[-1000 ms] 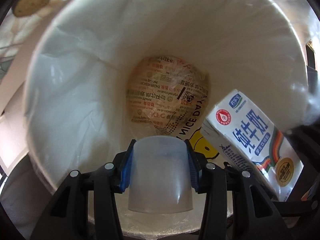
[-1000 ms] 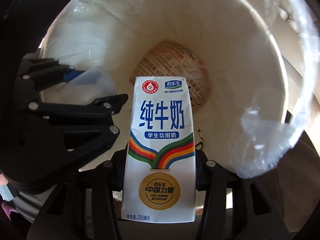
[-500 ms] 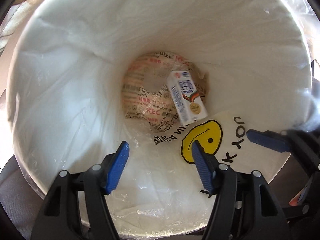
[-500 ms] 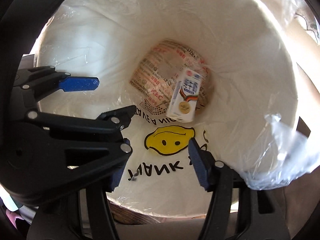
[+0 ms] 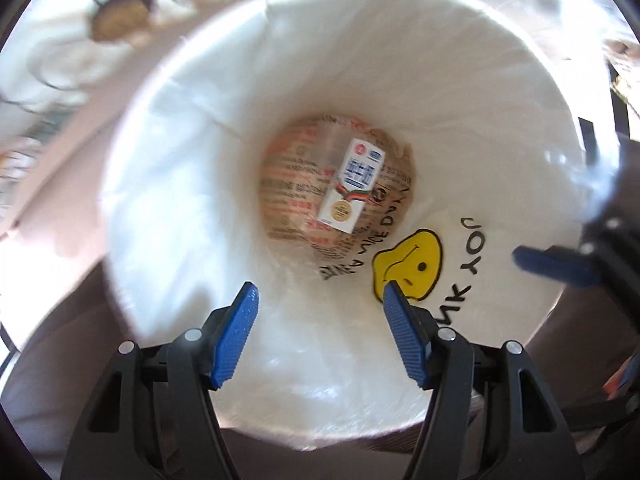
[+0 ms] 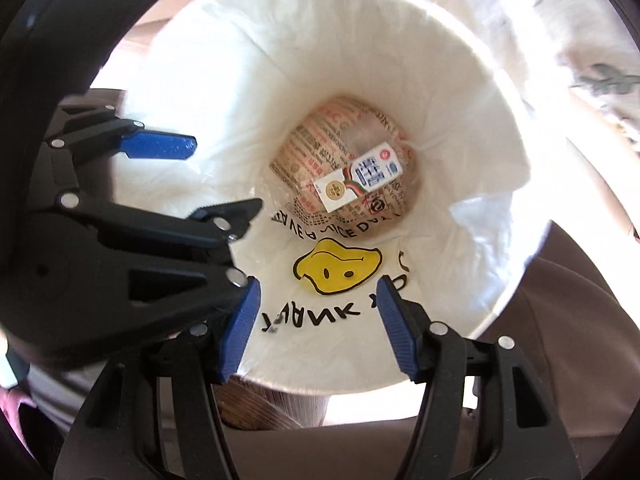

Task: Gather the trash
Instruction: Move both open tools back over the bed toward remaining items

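White plastic liner [image 5: 192, 184] fills the left wrist view, draped inside a round bin; printed on it are a yellow smiley face [image 5: 408, 266] and black lettering. Left gripper [image 5: 320, 308] hangs over the bin mouth, blue pads spread wide, nothing between them. At the bin bottom a milk carton [image 5: 352, 186] lies flat on brown printed wrapping paper [image 5: 288, 192], label up. The right gripper's blue pad [image 5: 556, 266] enters at the right edge. Outside the rim, upper left, a blurred patterned surface [image 5: 60, 40]. Right wrist view: right gripper [image 6: 318, 312] likewise above the bin opening, fingers well apart and empty. Same milk carton [image 6: 360, 178] seen at the bottom, lying diagonally on the printed paper [image 6: 316, 148], which is crumpled. Smiley face [image 6: 336, 266] on the near liner wall [image 6: 460, 120], just beyond the fingertips. The left gripper [image 6: 192, 176] occupies the left side, its pads apart, over the liner. No cup discernible in the bin; cannot tell.
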Demonstrator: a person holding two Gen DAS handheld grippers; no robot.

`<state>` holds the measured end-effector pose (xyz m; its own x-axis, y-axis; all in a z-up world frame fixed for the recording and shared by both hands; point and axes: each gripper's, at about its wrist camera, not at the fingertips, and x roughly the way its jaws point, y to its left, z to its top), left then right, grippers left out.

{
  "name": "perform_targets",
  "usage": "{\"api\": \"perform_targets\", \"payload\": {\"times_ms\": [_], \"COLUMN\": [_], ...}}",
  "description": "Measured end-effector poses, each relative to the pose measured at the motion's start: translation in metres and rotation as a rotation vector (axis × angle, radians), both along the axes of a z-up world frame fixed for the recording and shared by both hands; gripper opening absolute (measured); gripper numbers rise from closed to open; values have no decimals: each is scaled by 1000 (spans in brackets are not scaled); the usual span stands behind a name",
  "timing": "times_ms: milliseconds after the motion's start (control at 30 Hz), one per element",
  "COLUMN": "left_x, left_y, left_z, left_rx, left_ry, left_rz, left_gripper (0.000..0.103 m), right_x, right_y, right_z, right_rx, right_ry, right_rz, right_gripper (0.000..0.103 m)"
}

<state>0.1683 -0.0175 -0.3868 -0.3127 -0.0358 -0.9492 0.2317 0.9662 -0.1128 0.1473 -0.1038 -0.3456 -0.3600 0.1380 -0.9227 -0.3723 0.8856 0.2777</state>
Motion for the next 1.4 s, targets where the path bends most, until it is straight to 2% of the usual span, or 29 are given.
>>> {"api": "perform_targets", "payload": {"times_ms": [100, 300, 500, 700, 933, 1100, 1267, 1333, 1400], "left_x": [0, 2, 2, 24, 72, 116, 162, 180, 198], "left_y": [9, 29, 33, 47, 59, 62, 61, 57, 53], "left_z": [20, 79, 169, 260, 334, 368, 394, 397, 395], "left_rx": [9, -42, -74, -62, -4, 28, 47, 46, 49], "left_ry": [-38, -137, -298, -485, -630, -682, -719, -731, -734], "left_rz": [-2, 26, -23, -46, -55, -77, -116, -138, -159], "left_gripper": [67, 67, 67, 67, 67, 67, 69, 69, 70], "right_x": [-3, -12, -8, 18, 58, 92, 136, 157, 179], "right_y": [-6, -15, -33, -65, -98, -117, -130, -132, -138], "right_z": [23, 77, 160, 265, 365, 410, 424, 419, 419], "right_rx": [14, 18, 51, 68, 29, -12, -9, 3, 12], "right_ry": [-34, -141, -306, -531, -783, -904, -954, -963, -974], "right_rz": [0, 54, 75, 77, 118, 168, 162, 153, 140], "right_gripper": [61, 61, 61, 61, 61, 61, 61, 61, 68]}}
